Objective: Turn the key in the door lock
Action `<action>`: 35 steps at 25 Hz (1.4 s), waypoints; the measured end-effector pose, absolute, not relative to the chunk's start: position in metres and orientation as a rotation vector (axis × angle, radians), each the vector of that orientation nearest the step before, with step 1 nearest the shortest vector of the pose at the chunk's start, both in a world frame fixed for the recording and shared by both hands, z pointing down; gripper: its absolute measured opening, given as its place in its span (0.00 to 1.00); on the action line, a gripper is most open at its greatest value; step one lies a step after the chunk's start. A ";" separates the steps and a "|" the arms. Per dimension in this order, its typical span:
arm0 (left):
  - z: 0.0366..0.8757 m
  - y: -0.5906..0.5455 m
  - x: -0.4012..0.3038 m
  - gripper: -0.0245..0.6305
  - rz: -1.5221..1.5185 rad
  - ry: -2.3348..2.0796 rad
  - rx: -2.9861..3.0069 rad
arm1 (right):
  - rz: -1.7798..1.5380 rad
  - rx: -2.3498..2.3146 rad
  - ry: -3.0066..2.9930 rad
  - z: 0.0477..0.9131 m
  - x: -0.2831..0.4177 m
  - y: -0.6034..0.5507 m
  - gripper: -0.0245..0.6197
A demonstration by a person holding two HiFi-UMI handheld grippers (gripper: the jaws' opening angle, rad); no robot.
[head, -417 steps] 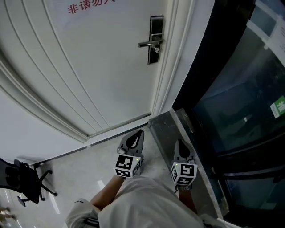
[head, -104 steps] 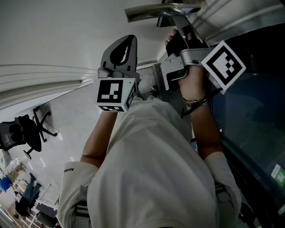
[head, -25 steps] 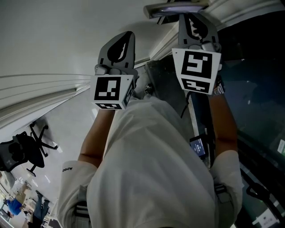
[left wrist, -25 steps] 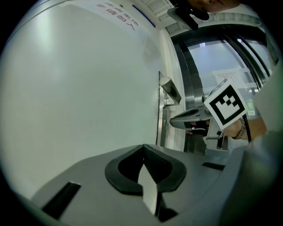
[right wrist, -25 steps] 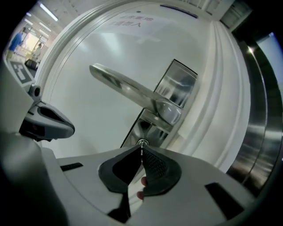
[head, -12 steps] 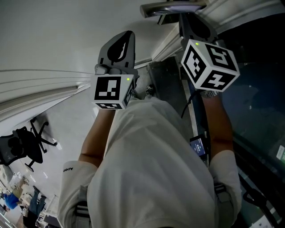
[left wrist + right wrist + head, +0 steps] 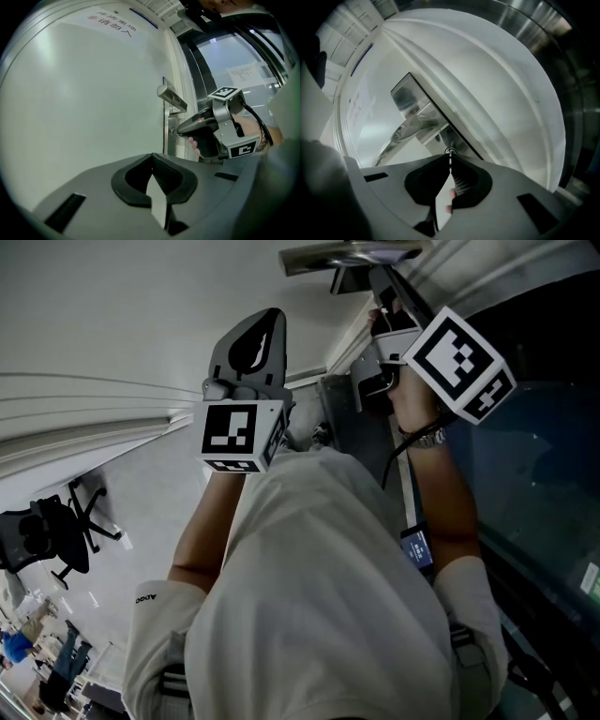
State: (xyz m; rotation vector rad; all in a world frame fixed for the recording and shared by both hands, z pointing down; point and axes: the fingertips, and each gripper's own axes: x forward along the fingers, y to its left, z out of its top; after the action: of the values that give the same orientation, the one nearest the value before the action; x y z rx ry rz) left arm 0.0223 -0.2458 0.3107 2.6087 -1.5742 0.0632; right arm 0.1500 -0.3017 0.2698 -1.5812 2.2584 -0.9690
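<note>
A small key (image 7: 450, 158) sticks in the round lock (image 7: 450, 151) just below the metal door handle (image 7: 401, 133). My right gripper (image 7: 450, 162) is shut on the key, its jaws pinched on the blade edge-on. In the left gripper view the right gripper (image 7: 178, 132) points level at the lock plate (image 7: 168, 136) under the handle (image 7: 172, 97). From the head view the right gripper (image 7: 377, 279) is rolled over, its marker cube (image 7: 459, 364) tilted right. My left gripper (image 7: 265, 326) hangs shut and holding nothing before the white door (image 7: 84, 93).
A dark glass wall (image 7: 544, 474) rises right of the white door frame (image 7: 441, 268). Red lettering (image 7: 112, 26) runs high across the door. An office chair (image 7: 56, 531) stands on the floor far to the left.
My right gripper has rolled about its own line on the key, so its marker cube swung from facing the head camera to tilted right. The left gripper stayed put.
</note>
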 end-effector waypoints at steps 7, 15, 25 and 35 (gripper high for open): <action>0.310 -0.240 0.029 0.05 0.091 -1.609 2.602 | -1.274 -1.295 1.920 0.275 0.154 -0.301 0.06; 0.313 -0.235 0.029 0.05 0.144 -1.648 2.588 | -1.506 -0.991 1.586 0.280 0.155 -0.301 0.06; 0.310 -0.238 0.046 0.05 0.150 -1.626 2.618 | -1.159 -1.169 2.237 0.268 0.137 -0.284 0.18; 0.313 -0.241 0.052 0.05 0.125 -1.597 2.620 | -0.095 -1.878 2.909 0.281 0.144 -0.271 0.24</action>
State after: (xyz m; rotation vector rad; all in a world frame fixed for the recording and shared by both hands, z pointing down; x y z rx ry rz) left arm 0.0517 -0.2407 0.3131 2.6196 -1.5968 0.1250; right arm 0.1442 -0.2714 0.2814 -1.8783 2.9094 -0.0947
